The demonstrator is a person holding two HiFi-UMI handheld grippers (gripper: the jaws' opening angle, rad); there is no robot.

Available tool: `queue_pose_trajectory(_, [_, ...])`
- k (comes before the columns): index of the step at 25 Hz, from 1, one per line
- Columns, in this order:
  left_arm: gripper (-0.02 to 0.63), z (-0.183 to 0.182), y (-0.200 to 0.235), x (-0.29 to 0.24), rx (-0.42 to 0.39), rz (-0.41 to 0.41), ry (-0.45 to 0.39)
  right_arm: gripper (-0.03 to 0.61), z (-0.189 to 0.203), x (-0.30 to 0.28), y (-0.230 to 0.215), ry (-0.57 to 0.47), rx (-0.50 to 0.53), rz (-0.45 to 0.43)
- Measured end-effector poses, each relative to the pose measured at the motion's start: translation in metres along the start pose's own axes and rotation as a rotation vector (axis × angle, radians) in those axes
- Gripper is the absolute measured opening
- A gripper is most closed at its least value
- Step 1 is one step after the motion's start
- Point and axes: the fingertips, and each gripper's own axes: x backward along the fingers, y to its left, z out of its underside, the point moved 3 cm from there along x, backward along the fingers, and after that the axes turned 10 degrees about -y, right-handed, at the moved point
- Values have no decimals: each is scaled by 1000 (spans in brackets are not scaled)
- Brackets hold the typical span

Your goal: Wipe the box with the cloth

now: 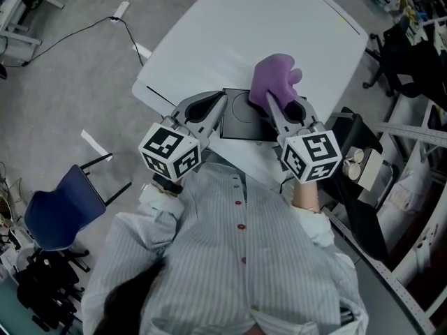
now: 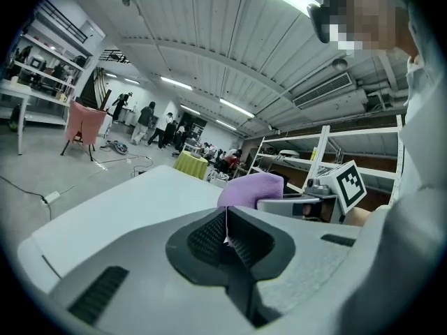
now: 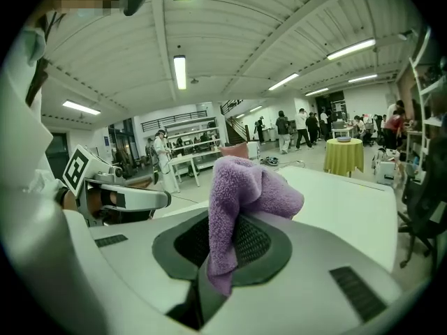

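Observation:
A flat dark box [image 1: 241, 117] lies near the front edge of the white table [image 1: 279, 19], between my two grippers. My right gripper [image 1: 271, 102] is shut on a purple cloth [image 1: 272, 79], which bunches up above the box's right side. In the right gripper view the cloth [image 3: 241, 194] hangs out of the closed right gripper [image 3: 222, 253]. My left gripper [image 1: 215, 105] sits at the box's left edge, shut with nothing in it. In the left gripper view its pads [image 2: 209, 234] meet, with the cloth [image 2: 251, 187] beyond. The box is hidden in both gripper views.
A blue chair [image 1: 59, 211] stands on the floor at the left, and a cable [image 1: 84, 26] runs across the floor behind it. Black chairs and shelving [image 1: 412, 54] crowd the right side. People stand far off in the hall [image 2: 150, 121].

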Motion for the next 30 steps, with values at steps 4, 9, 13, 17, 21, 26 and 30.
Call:
queue_pose_trajectory(4, [12, 9, 4, -3, -2, -12, 23, 51, 3, -2, -5, 10, 0, -6])
queue_pose_trajectory(9, [12, 26, 9, -5, -4, -40, 76, 51, 0, -11, -13, 22, 12, -31])
queue_pose_trajectory(13, [12, 40, 15, -7, 13, -55, 113, 51, -6, -29, -16, 52, 34, -102])
queue_pose_trajectory(17, [14, 55, 23, -7, 10, -70, 160, 51, -7, -55, -12, 123, 83, -220])
queue_pose_trajectory(21, [46, 69, 30, -7, 14, -88, 200, 51, 2, -83, -4, 210, 103, -351])
queue_pose_trajectory(26, [83, 85, 36, -12, 40, -105, 242, 51, 25, -115, 4, 335, 103, -498])
queue_pose_trajectory(30, [91, 97, 36, -15, 56, -118, 265, 51, 50, -134, 6, 434, 38, -599])
